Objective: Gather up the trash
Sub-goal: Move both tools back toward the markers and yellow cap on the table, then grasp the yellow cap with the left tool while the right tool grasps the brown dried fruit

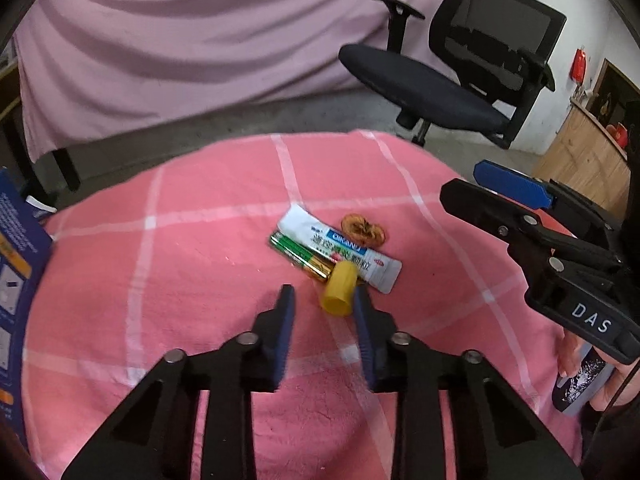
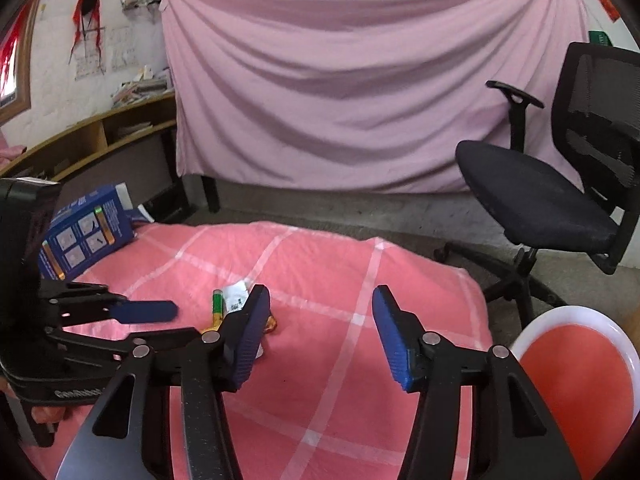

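Observation:
A small pile of trash lies mid-table on the pink checked cloth [image 1: 180, 260]: a white sachet [image 1: 340, 248], green-and-gold batteries [image 1: 300, 256], a brown dried fruit slice [image 1: 364, 232] and a yellow cap [image 1: 338, 290]. My left gripper [image 1: 323, 300] points down at the pile. Its jaws stand narrow around the cap; the cap touches the right finger [image 1: 362, 312], and a gap shows at the left one. My right gripper [image 2: 320, 304] hovers open and empty right of the pile, also seen as the right gripper [image 1: 460, 183]. The batteries [image 2: 217, 304] show beside its left finger.
A blue printed box [image 1: 16, 264] stands at the table's left edge. A black office chair [image 1: 460, 72] is beyond the far right corner. A round red container with a white rim [image 2: 580, 380] sits low beside the table on the right. A pink sheet [image 2: 360, 80] hangs behind.

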A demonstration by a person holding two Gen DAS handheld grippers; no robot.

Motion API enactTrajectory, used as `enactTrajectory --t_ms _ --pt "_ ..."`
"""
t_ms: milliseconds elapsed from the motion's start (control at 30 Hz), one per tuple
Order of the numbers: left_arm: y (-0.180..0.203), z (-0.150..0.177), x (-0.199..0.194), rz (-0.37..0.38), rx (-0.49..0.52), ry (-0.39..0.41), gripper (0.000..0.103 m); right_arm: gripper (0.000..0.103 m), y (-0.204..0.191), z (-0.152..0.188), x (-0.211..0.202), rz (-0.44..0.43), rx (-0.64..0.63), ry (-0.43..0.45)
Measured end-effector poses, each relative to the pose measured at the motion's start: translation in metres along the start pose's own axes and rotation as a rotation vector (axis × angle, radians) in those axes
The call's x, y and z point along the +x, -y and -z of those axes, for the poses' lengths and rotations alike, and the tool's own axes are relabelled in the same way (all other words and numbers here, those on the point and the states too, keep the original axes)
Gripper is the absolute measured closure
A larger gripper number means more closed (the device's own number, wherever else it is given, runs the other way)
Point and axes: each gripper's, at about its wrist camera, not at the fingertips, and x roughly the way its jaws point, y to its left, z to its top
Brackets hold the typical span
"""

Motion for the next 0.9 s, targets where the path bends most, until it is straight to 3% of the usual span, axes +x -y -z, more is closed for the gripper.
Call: enactTrajectory --t_ms 133,200,733,767,800,900 --pt "-0.006 0.0 -0.003 0.016 -0.023 -0.001 0.099 0.053 0.0 -0.001 0.013 -0.034 -0.002 -0.056" --pt "-0.009 -0.001 -0.006 0.015 -0.032 0.001 0.1 0.053 -0.001 -0.001 0.018 -0.053 -0.005 -0.081" --pt "-0.032 0.002 -0.02 0.006 -0.133 0.026 0.101 0.053 -0.007 -0.004 0.052 -0.162 -0.007 -0.219" --pt "-0.032 0.001 -0.02 0.003 -0.131 0.026 0.101 0.054 -0.009 -0.004 0.054 -0.164 -0.015 -0.228" --pt "-0.031 0.001 -0.02 0.001 -0.129 0.027 0.101 0.063 -0.011 -0.003 0.056 -0.165 -0.024 -0.241" --pt "-0.03 0.001 -0.021 -0.005 -0.12 0.028 0.101 0.076 -0.01 -0.003 0.058 -0.164 -0.024 -0.251"
